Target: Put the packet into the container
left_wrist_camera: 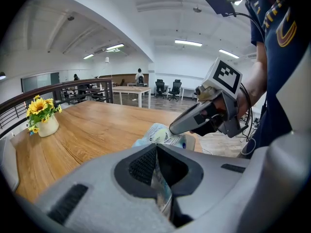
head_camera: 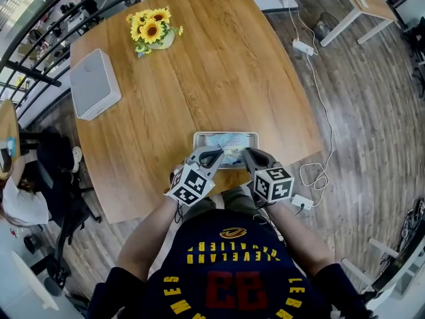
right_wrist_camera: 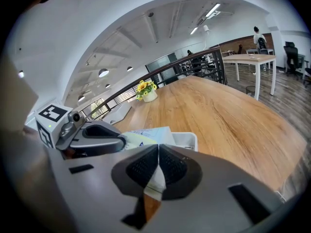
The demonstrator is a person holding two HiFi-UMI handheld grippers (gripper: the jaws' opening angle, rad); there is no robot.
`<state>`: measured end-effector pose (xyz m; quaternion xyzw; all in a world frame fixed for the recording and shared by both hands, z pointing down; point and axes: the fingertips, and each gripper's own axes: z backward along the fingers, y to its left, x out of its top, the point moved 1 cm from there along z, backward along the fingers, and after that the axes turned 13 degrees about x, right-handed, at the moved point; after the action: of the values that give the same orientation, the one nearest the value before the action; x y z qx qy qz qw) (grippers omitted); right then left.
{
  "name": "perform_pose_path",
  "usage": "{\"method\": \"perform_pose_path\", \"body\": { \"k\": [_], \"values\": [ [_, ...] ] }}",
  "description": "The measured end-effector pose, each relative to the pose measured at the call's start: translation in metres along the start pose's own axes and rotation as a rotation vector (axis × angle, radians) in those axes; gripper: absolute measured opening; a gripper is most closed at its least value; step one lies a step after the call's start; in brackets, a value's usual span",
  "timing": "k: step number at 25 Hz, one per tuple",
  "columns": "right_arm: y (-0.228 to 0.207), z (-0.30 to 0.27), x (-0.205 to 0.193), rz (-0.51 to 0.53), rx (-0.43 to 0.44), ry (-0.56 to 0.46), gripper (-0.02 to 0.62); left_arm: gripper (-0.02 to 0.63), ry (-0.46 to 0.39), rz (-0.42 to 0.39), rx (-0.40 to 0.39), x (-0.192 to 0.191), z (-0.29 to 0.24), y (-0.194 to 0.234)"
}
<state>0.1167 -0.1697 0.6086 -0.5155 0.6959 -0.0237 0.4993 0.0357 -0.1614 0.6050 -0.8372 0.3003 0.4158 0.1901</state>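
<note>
A broad wooden table [head_camera: 219,65] with rounded corners fills the middle of the head view. It stands on a grey plank floor [head_camera: 372,111]. At the bottom of that frame is the person [head_camera: 226,278], in a navy shirt with yellow and red print, both forearms reaching up toward the table's near edge.

A flat, white, square box [head_camera: 95,84] lies on the table at the upper left, well apart from everything else.

Just inside the near edge, in the lower middle of the frame, sits the shallow white rectangular container [head_camera: 226,135]. The pale blue and white crinkled plastic packet [head_camera: 227,145] lies over its opening, and its near edge is lifted toward the person. Whether it rests on the container's floor cannot be told.

The left gripper [head_camera: 211,157], grey with a marker cube, has its jaws pressed together on the packet's near left edge. In the left gripper view the film runs up between the dark pads [left_wrist_camera: 141,166]. The right gripper [head_camera: 251,157] is clamped in the same way on the near right edge, with a strip of the packet pinched between its closed pads [right_wrist_camera: 172,166]. The two grippers are near each other, side by side.

A bunch of yellow sunflowers [head_camera: 153,28] in a small pale pot [head_camera: 163,42] stands at the table's far edge, at the upper left.
</note>
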Motion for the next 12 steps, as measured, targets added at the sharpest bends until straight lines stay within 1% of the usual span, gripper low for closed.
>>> {"method": "perform_pose_path", "body": {
  "k": [12],
  "values": [
    [-0.0053, -0.0064, -0.0042, 0.006, -0.012, 0.027, 0.017, 0.008, 0.041, -0.004, 0.001, -0.0096, -0.0084, 0.0023]
  ]
}}
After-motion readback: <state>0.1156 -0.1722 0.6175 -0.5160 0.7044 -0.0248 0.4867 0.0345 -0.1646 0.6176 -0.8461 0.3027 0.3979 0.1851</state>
